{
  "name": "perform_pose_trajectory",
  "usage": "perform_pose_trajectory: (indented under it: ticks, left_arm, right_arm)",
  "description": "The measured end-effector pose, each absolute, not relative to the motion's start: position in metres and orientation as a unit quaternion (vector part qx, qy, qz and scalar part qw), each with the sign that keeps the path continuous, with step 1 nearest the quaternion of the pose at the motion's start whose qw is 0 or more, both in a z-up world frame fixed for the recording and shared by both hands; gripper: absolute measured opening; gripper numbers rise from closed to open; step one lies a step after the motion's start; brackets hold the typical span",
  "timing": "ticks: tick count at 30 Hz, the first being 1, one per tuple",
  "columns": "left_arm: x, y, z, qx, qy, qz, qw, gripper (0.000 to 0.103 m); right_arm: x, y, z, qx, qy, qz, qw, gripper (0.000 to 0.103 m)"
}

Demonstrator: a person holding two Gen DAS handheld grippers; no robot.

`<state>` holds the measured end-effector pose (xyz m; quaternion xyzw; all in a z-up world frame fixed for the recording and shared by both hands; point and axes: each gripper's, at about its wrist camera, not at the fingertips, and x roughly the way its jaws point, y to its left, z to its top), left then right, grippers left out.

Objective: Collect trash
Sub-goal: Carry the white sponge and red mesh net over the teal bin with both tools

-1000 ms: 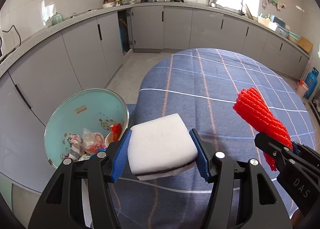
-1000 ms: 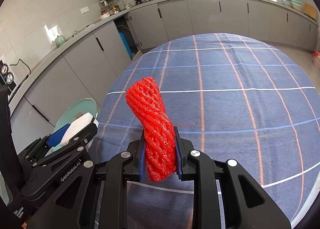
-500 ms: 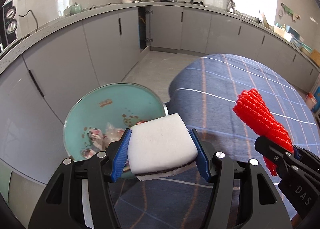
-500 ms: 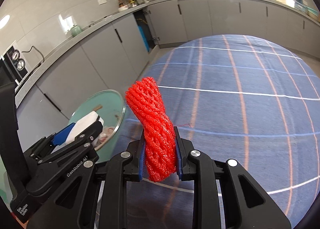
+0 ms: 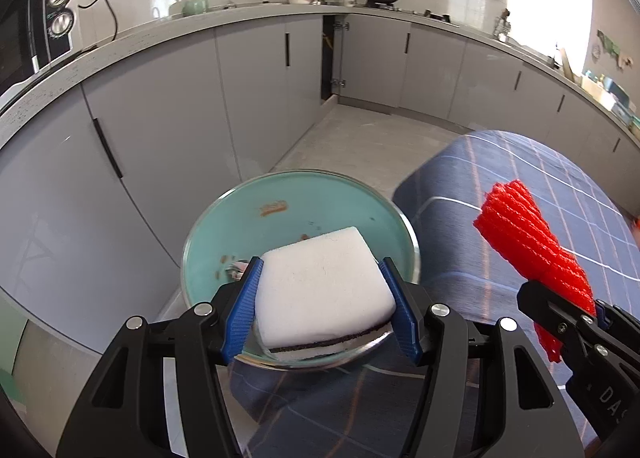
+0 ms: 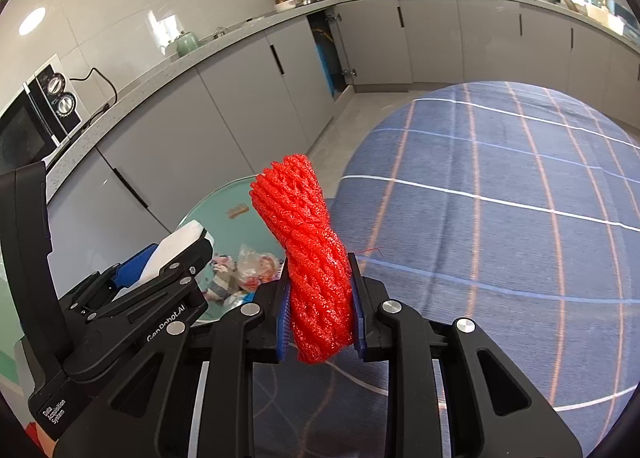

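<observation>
My left gripper [image 5: 322, 282] is shut on a white sponge with a dark underside [image 5: 320, 282], and holds it right over the open teal trash bin [image 5: 304, 194]. In the right wrist view the same sponge [image 6: 176, 246] shows at the left, above the bin [image 6: 224, 210], where wrappers and scraps [image 6: 248, 270] lie inside. My right gripper [image 6: 320, 298] is shut on a twisted red foam net [image 6: 312, 250], at the table's left edge just beside the bin. The net [image 5: 532, 246] also shows at the right of the left wrist view.
A table with a blue plaid cloth [image 6: 500, 198] fills the right side. Grey cabinets [image 5: 256, 70] run along the wall behind the bin, with bare floor [image 5: 360, 134] between them and the table. A microwave [image 6: 36, 114] and a kettle [image 5: 195, 4] stand on the counter.
Both grippers have swung left off the table toward the bin. The sponge, earlier above the cloth, now hangs over the bin's opening. Both grips are unchanged.
</observation>
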<state>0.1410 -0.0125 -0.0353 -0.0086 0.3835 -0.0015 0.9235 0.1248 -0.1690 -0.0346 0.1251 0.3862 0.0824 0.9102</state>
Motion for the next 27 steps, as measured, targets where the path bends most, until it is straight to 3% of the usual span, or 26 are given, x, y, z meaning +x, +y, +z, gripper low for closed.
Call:
perform_pose_trajectory:
  ticks: [27]
  left_arm:
    - [0.182,0.032,-0.045,-0.017,0.393,0.053,0.918,0.058]
  right_arm:
    - [0.183,-0.120,-0.040,0.133,0.397,0.100,0.903,0.026]
